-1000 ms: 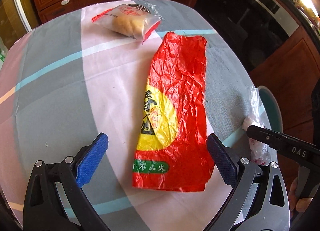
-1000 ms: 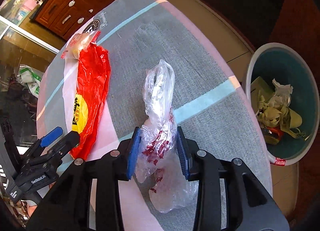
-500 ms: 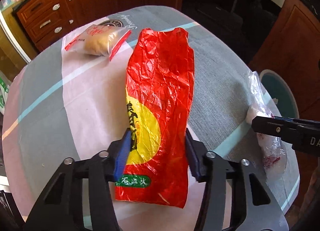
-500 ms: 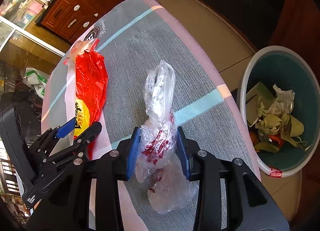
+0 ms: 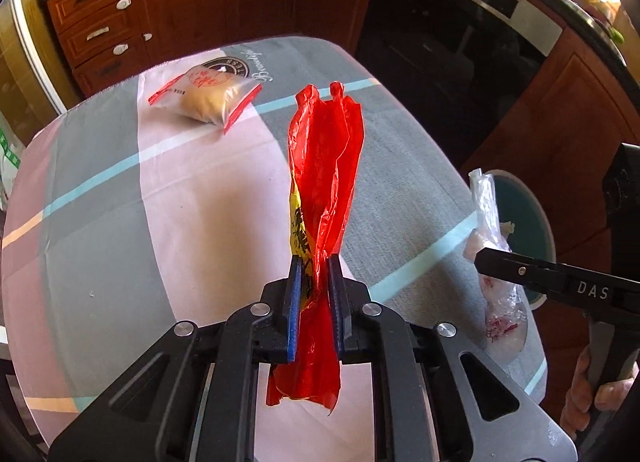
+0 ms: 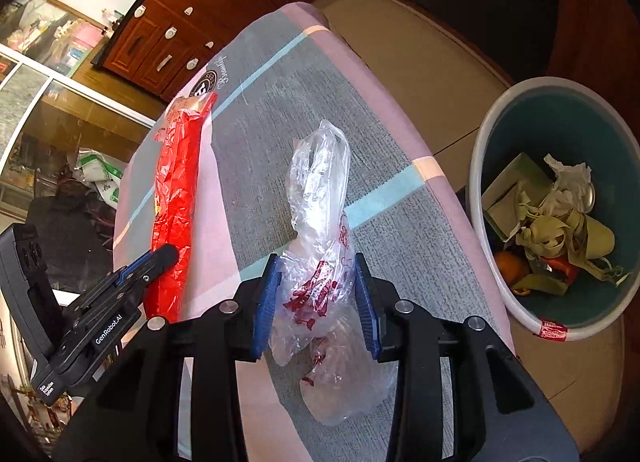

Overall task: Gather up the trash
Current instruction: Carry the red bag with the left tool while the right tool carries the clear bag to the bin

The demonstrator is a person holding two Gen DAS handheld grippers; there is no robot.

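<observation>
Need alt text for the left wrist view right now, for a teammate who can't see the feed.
The left gripper, whose jaws have just been closing, pinches a crumpled red plastic bag above a striped tablecloth. A sealed snack packet lies at the far end; at right, the right gripper holds a clear plastic bag.

Red-and-yellow bag (image 5: 324, 166), clear red-printed bag (image 6: 320, 222), pink-grey striped tablecloth (image 5: 180, 202).

Snack packet (image 6: 188, 110) mostly hidden behind red bag (image 6: 176, 198); print unreadable — too small
</observation>
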